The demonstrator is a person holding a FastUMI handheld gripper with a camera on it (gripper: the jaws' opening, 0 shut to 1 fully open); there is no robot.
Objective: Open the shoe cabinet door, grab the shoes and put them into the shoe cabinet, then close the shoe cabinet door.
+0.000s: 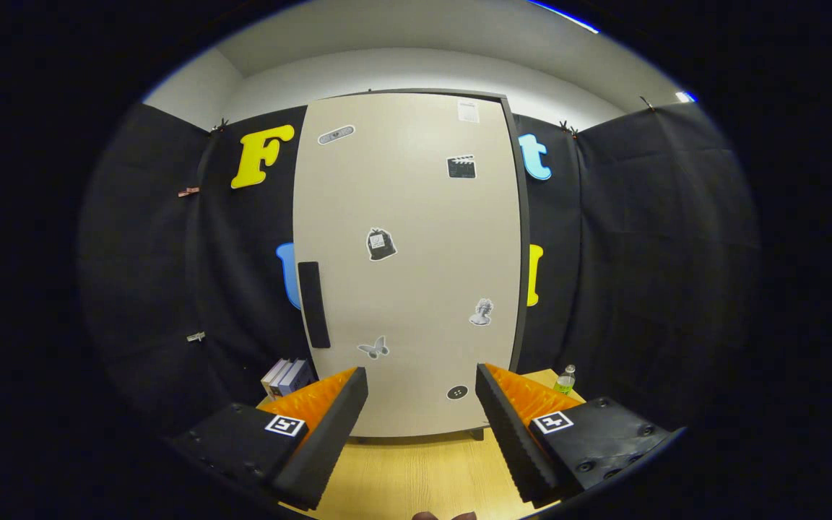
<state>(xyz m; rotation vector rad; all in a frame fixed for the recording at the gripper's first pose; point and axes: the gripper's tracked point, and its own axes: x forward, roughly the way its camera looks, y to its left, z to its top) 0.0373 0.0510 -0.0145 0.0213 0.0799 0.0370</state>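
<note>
Single fisheye cam riding on the gripper [422, 390], looking forward along both fingers [329, 433], which spread wide apart at the bottom with nothing between them. Faces the closed shoe cabinet door [409, 260] roughly square-on, aimed level to slightly upward: ceiling visible above the door top. Standoff moderate: whole door fits in view, from top edge to its foot on the wooden tabletop [416, 469]. Cabinet stands beyond the fingertips, not touching.
</note>
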